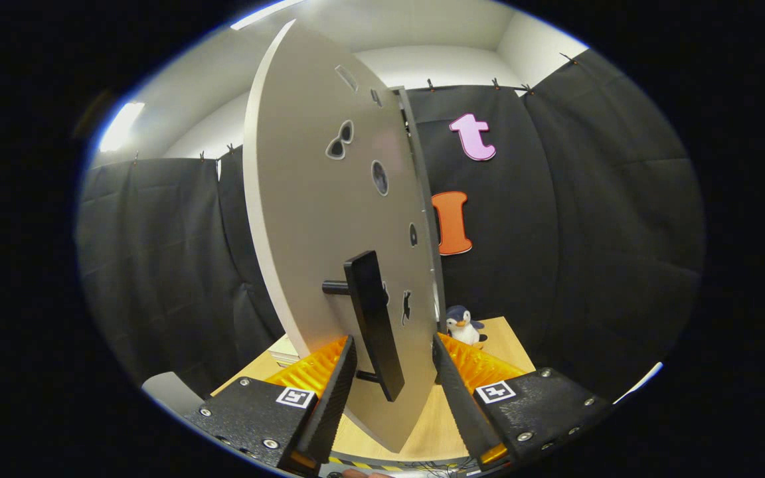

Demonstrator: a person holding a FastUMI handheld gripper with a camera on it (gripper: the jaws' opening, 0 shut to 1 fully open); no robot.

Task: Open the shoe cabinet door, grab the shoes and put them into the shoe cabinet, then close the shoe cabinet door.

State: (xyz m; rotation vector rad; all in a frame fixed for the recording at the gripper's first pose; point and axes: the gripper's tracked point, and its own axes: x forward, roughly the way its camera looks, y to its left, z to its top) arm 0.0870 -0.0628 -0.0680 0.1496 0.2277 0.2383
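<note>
Grey cabinet door (316,219) is standing edge-on at twelve o'clock; gripper (392,382) is spreading wide around its black bar handle (374,318), untouched.

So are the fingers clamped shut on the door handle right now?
No, the fingers stand apart on either side of the black door handle, with visible gaps.
</note>
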